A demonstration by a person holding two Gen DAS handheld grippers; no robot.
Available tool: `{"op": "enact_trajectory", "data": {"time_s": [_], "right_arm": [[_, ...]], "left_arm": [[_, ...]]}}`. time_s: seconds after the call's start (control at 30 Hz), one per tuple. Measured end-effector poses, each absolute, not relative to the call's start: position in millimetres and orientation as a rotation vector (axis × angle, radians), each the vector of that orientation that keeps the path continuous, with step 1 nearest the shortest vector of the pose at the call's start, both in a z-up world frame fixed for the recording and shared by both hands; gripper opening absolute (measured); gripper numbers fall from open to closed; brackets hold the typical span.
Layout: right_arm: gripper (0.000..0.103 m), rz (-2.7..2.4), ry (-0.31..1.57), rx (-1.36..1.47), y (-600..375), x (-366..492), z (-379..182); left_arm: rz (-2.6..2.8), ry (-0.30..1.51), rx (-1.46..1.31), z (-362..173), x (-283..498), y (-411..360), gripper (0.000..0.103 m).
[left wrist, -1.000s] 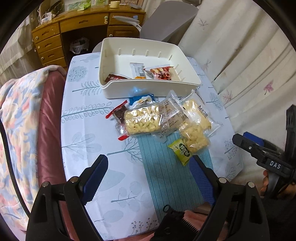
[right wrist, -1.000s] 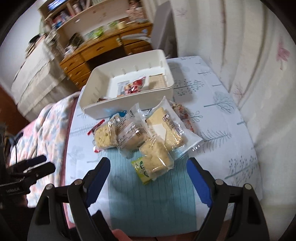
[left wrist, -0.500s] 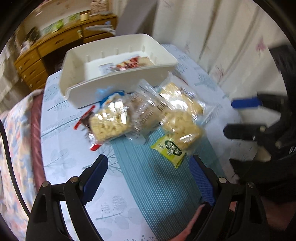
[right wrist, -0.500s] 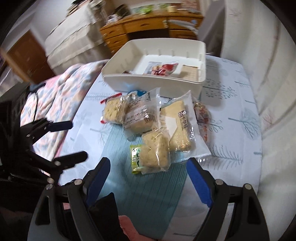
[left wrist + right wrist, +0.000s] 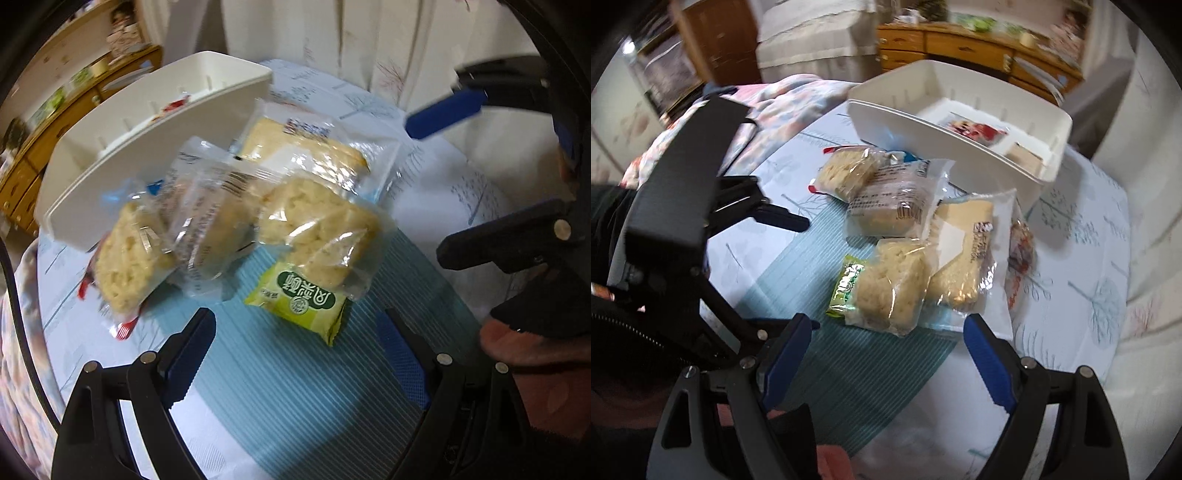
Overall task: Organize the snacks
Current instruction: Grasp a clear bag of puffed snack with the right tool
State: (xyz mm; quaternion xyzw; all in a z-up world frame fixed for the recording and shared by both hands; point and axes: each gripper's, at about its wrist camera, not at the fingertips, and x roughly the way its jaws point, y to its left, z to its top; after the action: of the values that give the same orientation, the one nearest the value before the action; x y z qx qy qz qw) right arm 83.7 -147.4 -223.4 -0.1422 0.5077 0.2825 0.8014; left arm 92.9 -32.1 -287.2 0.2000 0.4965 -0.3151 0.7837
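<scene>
Left gripper fingers apart, empty, above the striped mat. Right gripper fingers apart too, empty, over the same mat. Just ahead, a green packet tucked under clear snack bags mid-surface. Beyond, touching the pile, a white bin with a red packet inside, toward the surface's far edge.

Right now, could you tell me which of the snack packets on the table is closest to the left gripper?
The small green packet, half tucked under a clear-wrapped rice cake, lies nearest the open left gripper; it alone is opaque green.
</scene>
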Motion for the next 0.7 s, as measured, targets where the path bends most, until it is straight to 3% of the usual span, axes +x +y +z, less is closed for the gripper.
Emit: {"op": "enact_trajectory", "data": {"time_s": [0.5, 0.7], "right_arm": [[0.085, 0.765, 0.897, -0.622, -129, 75, -263], [0.085, 0.808, 0.869, -0.665, -129, 82, -272]], "left_arm": [[-0.753, 1.099, 0.506, -329, 111, -64, 0.088], [-0.751, 1.104, 0.499, -338, 119, -65, 0.081]]}}
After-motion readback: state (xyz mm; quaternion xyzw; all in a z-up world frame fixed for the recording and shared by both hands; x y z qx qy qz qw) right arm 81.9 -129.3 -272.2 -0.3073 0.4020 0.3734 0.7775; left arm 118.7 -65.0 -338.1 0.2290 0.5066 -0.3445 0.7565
